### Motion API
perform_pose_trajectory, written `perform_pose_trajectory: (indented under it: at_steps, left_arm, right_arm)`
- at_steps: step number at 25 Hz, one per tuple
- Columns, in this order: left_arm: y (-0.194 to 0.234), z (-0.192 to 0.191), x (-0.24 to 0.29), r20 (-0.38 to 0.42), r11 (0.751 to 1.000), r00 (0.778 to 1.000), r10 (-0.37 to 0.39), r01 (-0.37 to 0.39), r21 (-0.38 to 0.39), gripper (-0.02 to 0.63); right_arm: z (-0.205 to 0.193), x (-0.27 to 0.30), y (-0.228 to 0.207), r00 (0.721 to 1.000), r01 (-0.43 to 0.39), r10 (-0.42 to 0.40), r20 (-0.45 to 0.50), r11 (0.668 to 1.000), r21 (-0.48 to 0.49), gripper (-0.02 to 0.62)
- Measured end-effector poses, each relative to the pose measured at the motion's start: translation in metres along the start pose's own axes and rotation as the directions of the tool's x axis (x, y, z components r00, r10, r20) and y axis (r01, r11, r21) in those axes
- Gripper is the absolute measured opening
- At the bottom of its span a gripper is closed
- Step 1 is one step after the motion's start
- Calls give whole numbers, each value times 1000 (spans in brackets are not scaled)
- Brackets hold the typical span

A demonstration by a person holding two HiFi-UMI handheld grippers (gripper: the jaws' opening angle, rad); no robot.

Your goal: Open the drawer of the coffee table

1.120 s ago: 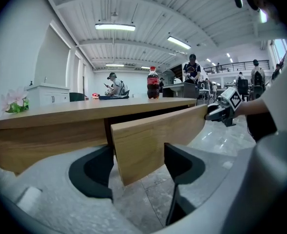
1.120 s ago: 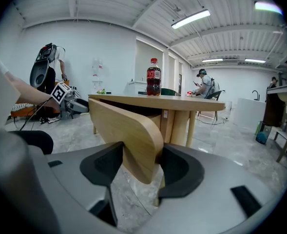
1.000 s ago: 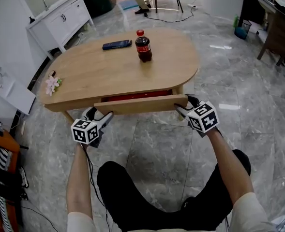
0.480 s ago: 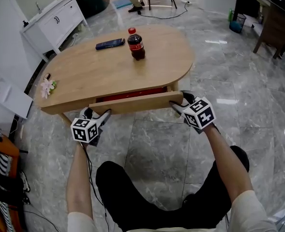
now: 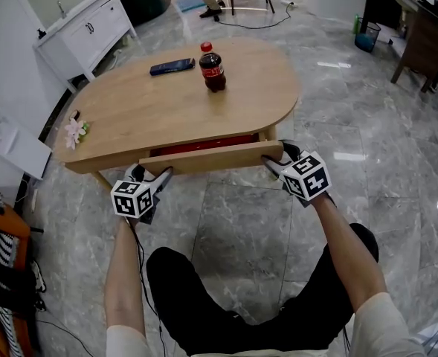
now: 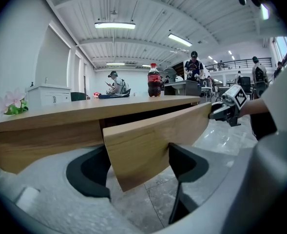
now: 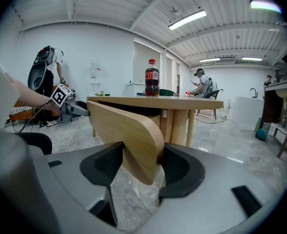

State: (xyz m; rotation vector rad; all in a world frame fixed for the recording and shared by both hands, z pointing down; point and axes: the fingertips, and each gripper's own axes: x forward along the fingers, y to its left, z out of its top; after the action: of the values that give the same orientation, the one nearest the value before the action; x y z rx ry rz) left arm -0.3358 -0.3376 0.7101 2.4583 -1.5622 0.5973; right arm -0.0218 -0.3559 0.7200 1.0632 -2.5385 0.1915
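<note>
Right gripper — seemingly tight on drawer

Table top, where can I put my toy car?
Plenty of bare wood: the wide middle between the cola bottle and the drawer front, and the rounded end right of the bottle. It's busier near the phone and by the flower.
</note>
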Motion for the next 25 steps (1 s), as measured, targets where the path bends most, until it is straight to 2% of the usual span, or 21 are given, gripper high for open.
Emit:
perform_pose_trajectory:
  at_steps: [5, 10, 15, 20, 25]
  left_arm:
    - [-4, -4, -7, -11, 1000, 1000, 4, -5, -9, 374]
    - [-8, -4, -17, 19, 1000, 1000, 4, -4, -4, 374]
    - [-22, -10, -32, 42, 999, 999, -14, 16, -52, 374]
    - [-26, -11, -44, 63, 999, 998, -4, 7, -50, 374]
    - [-35, -18, -50, 49, 998, 999, -2, 5, -62, 374]
  right_arm:
    - [-4, -6, 7, 1000, 2, -2, -11, 1000, 7, 245]
    - [-4, -12, 12, 1000, -12, 12, 6, 1000, -21, 247]
    - [-11, -25, 20, 999, -28, 29, 15, 999, -40, 245]
    - [-13, -34, 29, 999, -28, 30, 21, 998, -55, 244]
    - [-18, -42, 34, 999, -35, 36, 16, 998, -50, 244]
